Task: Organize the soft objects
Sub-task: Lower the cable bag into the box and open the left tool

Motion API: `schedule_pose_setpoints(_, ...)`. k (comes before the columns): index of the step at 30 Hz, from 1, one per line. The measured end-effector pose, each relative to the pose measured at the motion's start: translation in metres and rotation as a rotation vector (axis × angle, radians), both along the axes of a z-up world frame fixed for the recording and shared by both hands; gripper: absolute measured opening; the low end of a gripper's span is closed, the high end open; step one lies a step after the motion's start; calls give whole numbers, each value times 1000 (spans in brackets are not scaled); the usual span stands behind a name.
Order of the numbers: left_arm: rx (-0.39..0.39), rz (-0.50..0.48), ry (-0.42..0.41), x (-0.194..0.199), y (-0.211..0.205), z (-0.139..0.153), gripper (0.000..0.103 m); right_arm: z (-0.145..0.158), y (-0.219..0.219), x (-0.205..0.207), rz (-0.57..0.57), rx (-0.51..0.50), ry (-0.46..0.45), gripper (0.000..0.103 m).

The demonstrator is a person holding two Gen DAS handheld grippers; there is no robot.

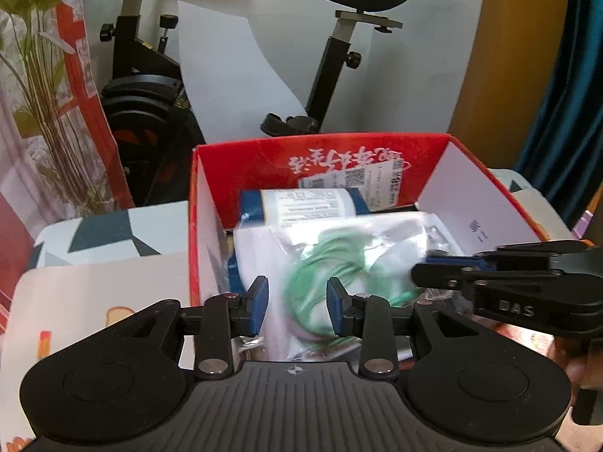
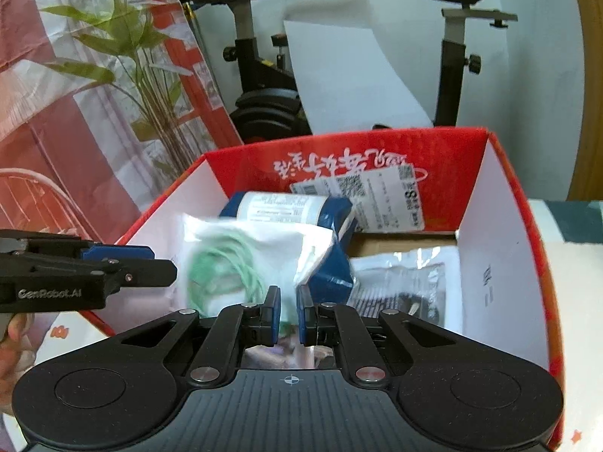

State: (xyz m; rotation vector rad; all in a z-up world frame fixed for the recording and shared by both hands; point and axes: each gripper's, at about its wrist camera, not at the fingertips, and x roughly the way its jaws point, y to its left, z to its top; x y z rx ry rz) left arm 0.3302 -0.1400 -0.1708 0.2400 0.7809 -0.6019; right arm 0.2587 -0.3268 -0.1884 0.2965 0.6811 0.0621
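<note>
A red cardboard box [image 1: 271, 150] [image 2: 505, 203] holds soft packets. A clear bag with a green cord [image 1: 331, 263] [image 2: 226, 263] lies on top in the middle. Behind it is a blue and white packet [image 1: 309, 203] [image 2: 282, 207]. A clear bag with dark contents [image 2: 407, 286] lies at the box's right. My left gripper [image 1: 297, 307] is open above the green cord bag and holds nothing; it also shows in the right wrist view [image 2: 166, 269]. My right gripper [image 2: 288, 316] has a narrow gap just above the cord bag's edge; it also shows in the left wrist view [image 1: 418, 277].
An exercise bike [image 1: 143, 86] [image 2: 264, 75] stands behind the box. A potted plant [image 2: 150, 75] and a red and white curtain [image 1: 75, 56] are at the left. The box sits on a patterned tablecloth [image 1: 94, 282]. A wooden panel [image 1: 508, 56] is at the right.
</note>
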Motion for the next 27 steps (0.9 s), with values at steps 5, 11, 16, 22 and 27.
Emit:
schedule_pose_setpoints(5,-19,-16,22,-8,1,0,35,0,7,-2,12,-19,7,11)
schedule_pose_setpoints(11,-31,5,0,-13,5,3,35,13,7,-16,-21,-83,-42,16)
schedule_pose_setpoints(16,-63,26,-23,-24,13,9,35,23,4,-37,-5,-57,-96,21)
schedule_pose_setpoints(22,-134,46,-37,-52,35,17,36,39,12,-74,24,-124,-172,39)
schedule_pose_setpoints(27,-141,63,-51,-79,56,13,36,42,21,-100,39,-125,-190,40)
